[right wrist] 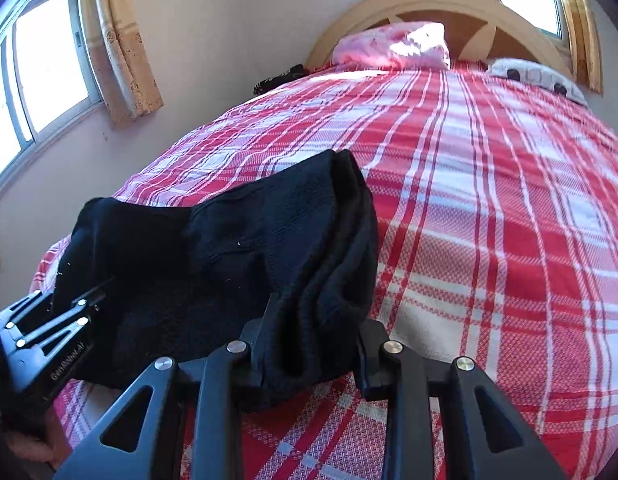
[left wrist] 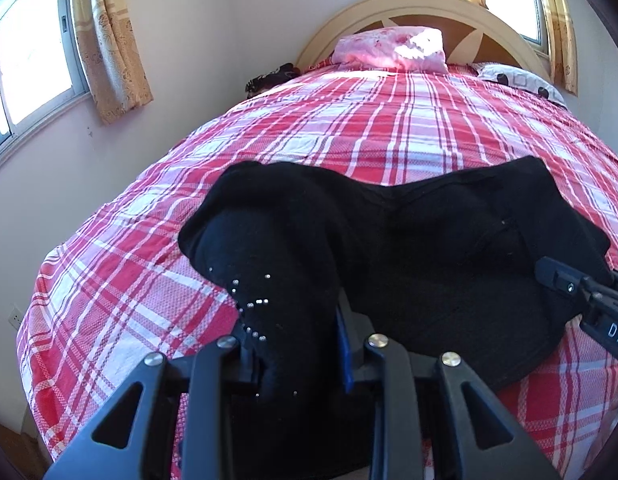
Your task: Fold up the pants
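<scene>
The black pants [left wrist: 409, 248] lie bunched at the near end of the bed, long axis running left to right across the red plaid bedspread [left wrist: 349, 128]. The left gripper [left wrist: 297, 356] pinches one end and the right gripper [right wrist: 313, 344] pinches the other, thick folds between the fingers. Pink pillow [left wrist: 389, 50] and cream headboard [left wrist: 421, 6] sit beyond, curtained windows [left wrist: 33, 52] around.

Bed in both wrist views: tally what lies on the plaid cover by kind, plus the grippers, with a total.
Black pants: 1
Pillows: 2, one pink floral pillow, one white pillow with dark spots
Dark bundle at the far left bed edge: 1, kind unclear
Grippers: 2, left gripper, right gripper, each shut on the pants
Total: 6
</scene>
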### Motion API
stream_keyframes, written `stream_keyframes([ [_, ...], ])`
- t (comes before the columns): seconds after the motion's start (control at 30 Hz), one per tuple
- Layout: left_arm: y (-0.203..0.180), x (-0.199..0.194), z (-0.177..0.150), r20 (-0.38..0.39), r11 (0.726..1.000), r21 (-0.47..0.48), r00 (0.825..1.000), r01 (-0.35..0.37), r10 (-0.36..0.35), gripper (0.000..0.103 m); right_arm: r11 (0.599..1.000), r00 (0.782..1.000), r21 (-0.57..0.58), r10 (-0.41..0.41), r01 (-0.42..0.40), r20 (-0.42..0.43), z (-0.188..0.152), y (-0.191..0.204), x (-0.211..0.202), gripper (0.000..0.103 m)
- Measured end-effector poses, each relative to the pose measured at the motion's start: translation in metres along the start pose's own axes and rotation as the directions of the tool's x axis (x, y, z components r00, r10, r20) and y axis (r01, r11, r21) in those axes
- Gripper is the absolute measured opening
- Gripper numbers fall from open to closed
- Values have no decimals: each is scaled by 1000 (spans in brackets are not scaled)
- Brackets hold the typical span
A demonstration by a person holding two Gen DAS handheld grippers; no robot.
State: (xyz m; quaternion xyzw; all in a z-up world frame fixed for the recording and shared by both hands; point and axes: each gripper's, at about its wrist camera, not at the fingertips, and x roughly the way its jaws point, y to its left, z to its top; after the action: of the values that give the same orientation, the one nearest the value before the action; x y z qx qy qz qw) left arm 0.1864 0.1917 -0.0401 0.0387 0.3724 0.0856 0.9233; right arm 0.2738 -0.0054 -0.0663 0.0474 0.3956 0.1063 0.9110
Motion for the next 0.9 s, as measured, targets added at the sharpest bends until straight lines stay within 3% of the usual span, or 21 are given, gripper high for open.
stream_keyframes([
  [0.23, 3, 1, -2, -17, 1000, -2, 1000, 16, -16, 32, 998, 999, 51, 40, -38, -35, -3, -9, 10, 35],
  [0.43, 3, 0, -5, -29, 998, 66, 1000, 15, -13, 42, 982, 991, 140, 130, -123, -39, -4, -27, 14, 37],
  [0.53, 7, 4, -5, -31, 998, 56, 999, -5, 7, 55, 984, 991, 135, 124, -117, -40, -4, -24, 14, 37],
  [0.67, 18, 13, -2, -44, 996, -11, 995, -92, 91, 99, 997, 998, 69, 48, -45, -47, -4, -11, 14, 43],
  [0.7, 24, 17, -1, -61, 994, -46, 993, -101, 98, 103, 998, 998, 57, 30, -27, -48, -4, -9, 14, 47],
  [0.8, 40, 24, -2, -95, 991, -134, 995, -13, 1, 103, 999, 999, 52, -12, 14, -43, -3, -9, 12, 56],
  [0.9, 47, 24, -4, -99, 984, -175, 994, 26, -44, 103, 996, 1000, 90, -22, 21, 12, -7, -15, -4, 59],
])
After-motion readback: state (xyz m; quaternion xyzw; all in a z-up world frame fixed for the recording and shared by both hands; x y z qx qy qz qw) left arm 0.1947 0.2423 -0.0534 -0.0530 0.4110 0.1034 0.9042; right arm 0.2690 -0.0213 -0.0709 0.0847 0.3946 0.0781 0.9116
